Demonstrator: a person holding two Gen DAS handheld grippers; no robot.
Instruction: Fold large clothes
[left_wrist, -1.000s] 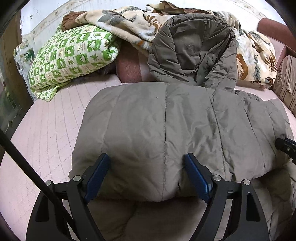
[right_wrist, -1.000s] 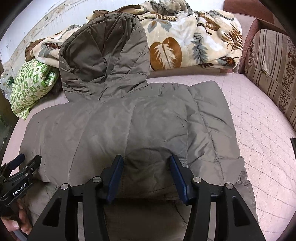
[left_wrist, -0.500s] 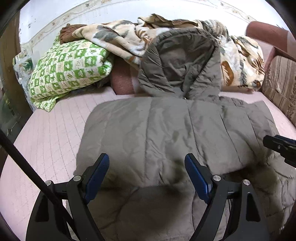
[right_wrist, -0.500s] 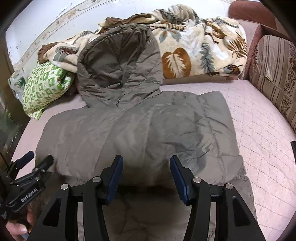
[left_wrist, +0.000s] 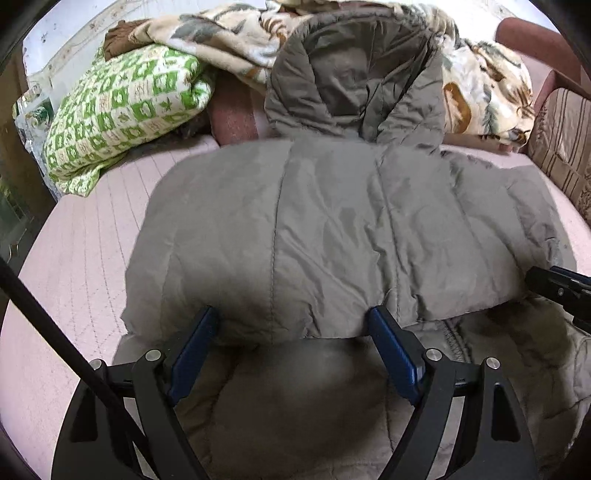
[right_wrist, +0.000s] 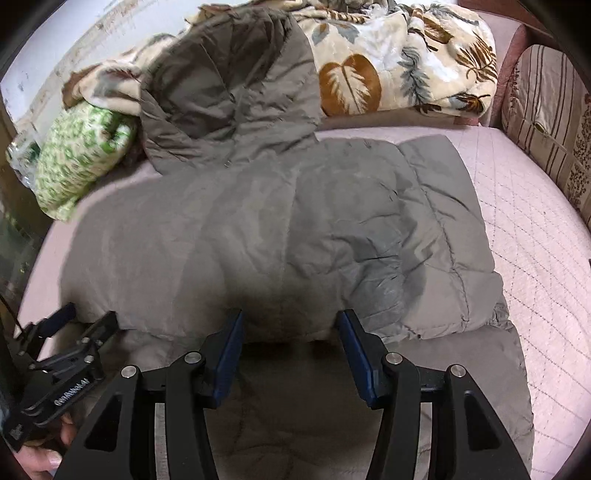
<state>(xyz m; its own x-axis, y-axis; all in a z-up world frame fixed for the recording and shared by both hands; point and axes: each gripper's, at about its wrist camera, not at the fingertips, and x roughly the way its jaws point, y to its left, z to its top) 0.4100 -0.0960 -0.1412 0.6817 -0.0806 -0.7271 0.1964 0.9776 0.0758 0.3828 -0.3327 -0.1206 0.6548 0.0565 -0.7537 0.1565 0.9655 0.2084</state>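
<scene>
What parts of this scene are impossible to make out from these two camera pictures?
- Sleeves of the grey-brown padded hooded jacket: neither view shows them; perhaps folded under.
- Green-and-white patterned pillow: motion-blurred, right view.
- Person's hand: cut off by the right view's edge.

both wrist views face forward, close over the same jacket (left_wrist: 332, 229).

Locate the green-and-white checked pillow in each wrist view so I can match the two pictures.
Left wrist: the green-and-white pillow fills the upper left, large and sharp, left of the jacket's hood.
Right wrist: the pillow sits small and blurred at the far left edge, again left of the hood.
Shared landmark: the hood, propped against the leaf-print blanket.
</scene>
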